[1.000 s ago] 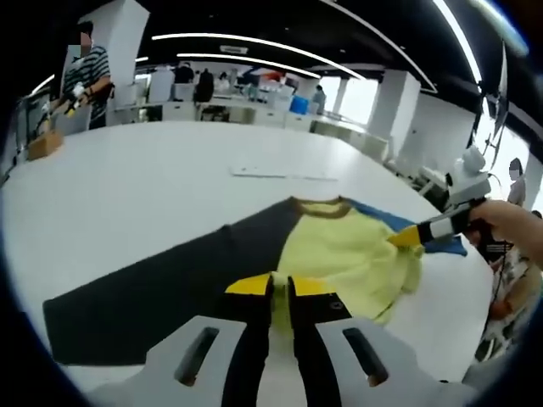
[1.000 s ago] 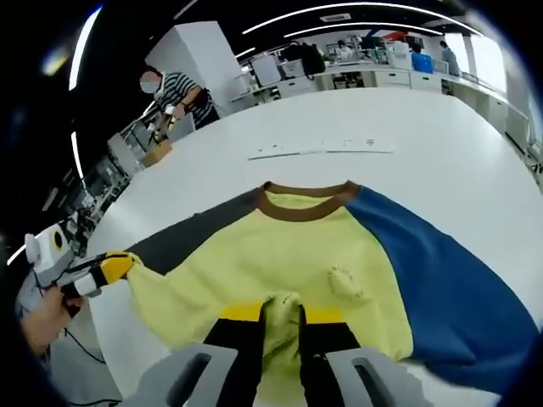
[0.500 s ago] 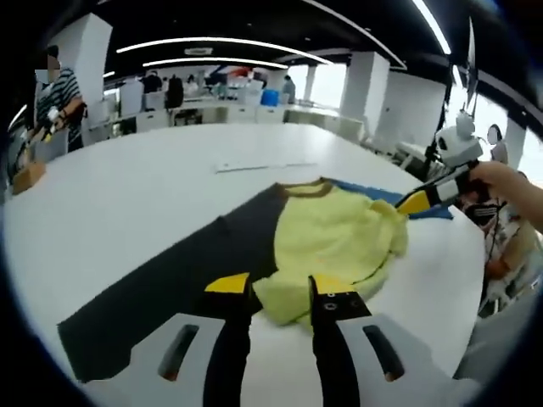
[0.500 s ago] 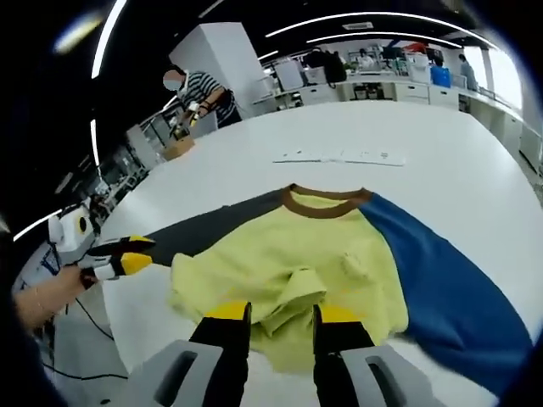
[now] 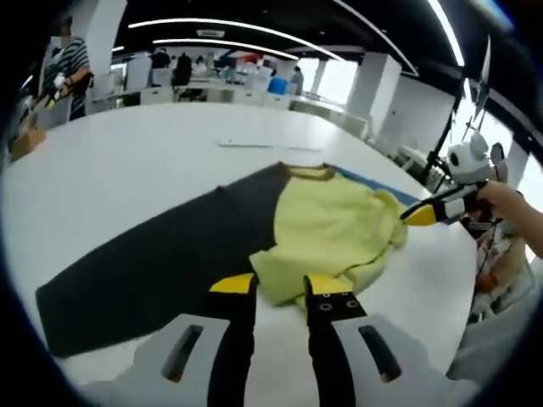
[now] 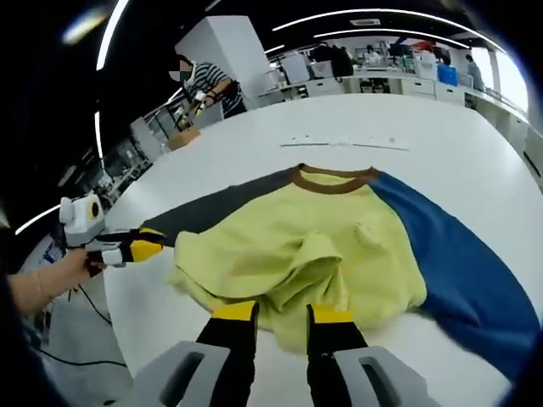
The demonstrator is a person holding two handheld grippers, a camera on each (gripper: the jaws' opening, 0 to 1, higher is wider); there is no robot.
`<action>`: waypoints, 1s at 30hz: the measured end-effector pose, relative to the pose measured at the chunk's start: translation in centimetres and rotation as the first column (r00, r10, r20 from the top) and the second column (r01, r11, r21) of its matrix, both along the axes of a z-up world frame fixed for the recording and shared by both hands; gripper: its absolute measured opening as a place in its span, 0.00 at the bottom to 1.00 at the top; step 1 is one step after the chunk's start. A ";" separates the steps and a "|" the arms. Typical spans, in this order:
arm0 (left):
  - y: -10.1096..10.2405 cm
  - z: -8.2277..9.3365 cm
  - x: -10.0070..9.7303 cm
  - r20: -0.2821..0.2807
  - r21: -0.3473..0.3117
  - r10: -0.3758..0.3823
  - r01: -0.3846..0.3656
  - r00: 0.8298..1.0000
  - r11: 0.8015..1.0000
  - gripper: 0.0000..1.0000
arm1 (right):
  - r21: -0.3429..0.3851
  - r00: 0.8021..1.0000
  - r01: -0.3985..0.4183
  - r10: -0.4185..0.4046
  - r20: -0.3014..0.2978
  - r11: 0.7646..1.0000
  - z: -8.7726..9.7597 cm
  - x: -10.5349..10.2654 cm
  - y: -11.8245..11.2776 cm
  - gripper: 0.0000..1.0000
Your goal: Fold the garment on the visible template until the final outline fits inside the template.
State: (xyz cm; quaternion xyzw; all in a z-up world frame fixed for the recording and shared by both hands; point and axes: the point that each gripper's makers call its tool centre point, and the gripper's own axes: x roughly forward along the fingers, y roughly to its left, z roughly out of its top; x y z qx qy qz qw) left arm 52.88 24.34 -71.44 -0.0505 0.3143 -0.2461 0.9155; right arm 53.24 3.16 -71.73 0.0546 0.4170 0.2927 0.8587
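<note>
Both tongs, left (image 5: 280, 288) and right (image 6: 282, 315), stand spread just short of the rumpled yellow garment (image 6: 314, 246).

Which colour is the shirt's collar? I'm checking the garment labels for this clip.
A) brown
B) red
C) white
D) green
A: in the right gripper view the collar is a brown band at the far edge of the shirt, between its dark grey sleeve and its blue sleeve.
</note>
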 end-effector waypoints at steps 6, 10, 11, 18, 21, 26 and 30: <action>-0.2 -1.0 0.3 -0.021 0.000 0.000 0.000 1.000 1.000 0.15 | 0.015 1.000 0.010 -0.010 -0.010 1.000 -0.6 0.1 0.4 0.15; -0.1 -1.5 0.5 -0.033 0.007 -0.001 0.001 0.999 1.000 0.12 | 0.015 0.999 0.030 -0.029 -0.024 0.999 -1.2 0.3 0.5 0.13; -0.1 -1.7 0.5 -0.038 0.004 -0.002 0.002 0.999 1.000 0.12 | 0.015 0.999 0.038 -0.038 -0.032 0.999 -1.4 0.3 0.4 0.13; 0.4 -2.6 0.3 -0.058 0.012 0.013 -0.013 0.998 1.000 0.11 | 0.007 0.995 0.078 -0.078 -0.060 0.997 -2.2 0.4 0.3 0.13; 0.4 -2.7 0.3 -0.069 -0.016 0.021 -0.022 0.997 1.000 0.11 | 0.015 0.994 0.089 -0.088 -0.058 0.996 -2.2 0.6 0.5 0.10; -0.1 -3.0 0.3 -0.091 -0.073 0.028 -0.035 0.995 0.997 0.07 | 0.020 0.992 0.105 -0.103 -0.068 0.994 -2.4 0.7 0.6 0.04; 0.0 -3.6 0.3 -0.106 -0.062 0.029 -0.036 0.994 0.997 0.01 | 0.026 0.992 0.108 -0.106 -0.070 0.994 -2.5 0.7 0.7 0.00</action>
